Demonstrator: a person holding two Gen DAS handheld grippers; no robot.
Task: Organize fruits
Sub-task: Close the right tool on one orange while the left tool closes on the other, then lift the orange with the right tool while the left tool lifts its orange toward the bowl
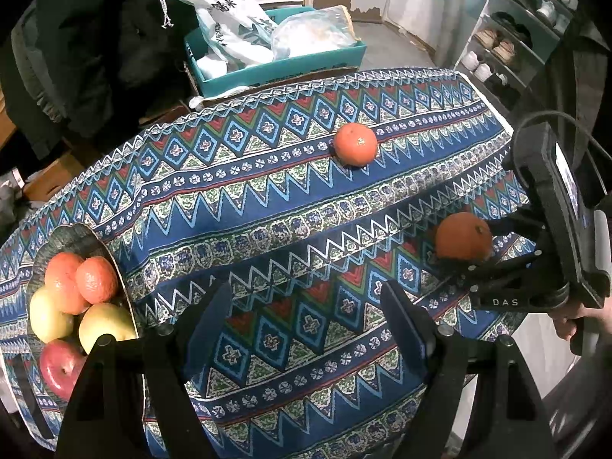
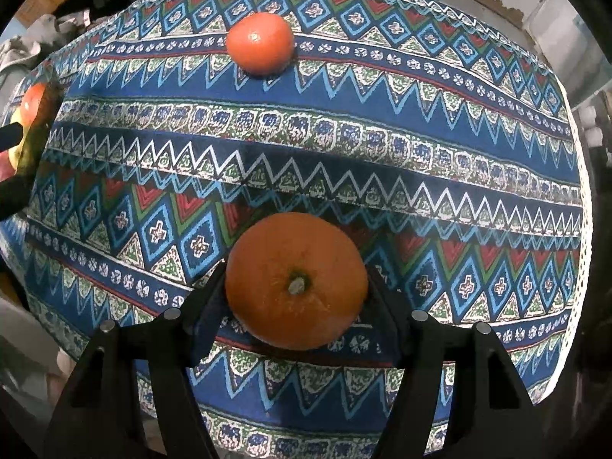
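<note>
My right gripper (image 2: 296, 281) is shut on a large orange (image 2: 294, 281), stem facing the camera, low over the patterned tablecloth; it also shows in the left wrist view (image 1: 463, 236). A second orange (image 1: 355, 143) lies loose on the cloth farther back, also seen in the right wrist view (image 2: 260, 43). A dark woven basket (image 1: 82, 237) at the table's left holds two oranges (image 1: 95, 279), two yellow-green apples (image 1: 105, 323) and a red apple (image 1: 57, 367). My left gripper (image 1: 308, 306) is open and empty over the cloth, right of the basket.
A teal box (image 1: 283, 67) with white bags stands behind the table. A shoe rack (image 1: 508, 38) is at the far right. The table's right edge (image 2: 573, 267) drops off near my right gripper. Dark clothing hangs at the back left.
</note>
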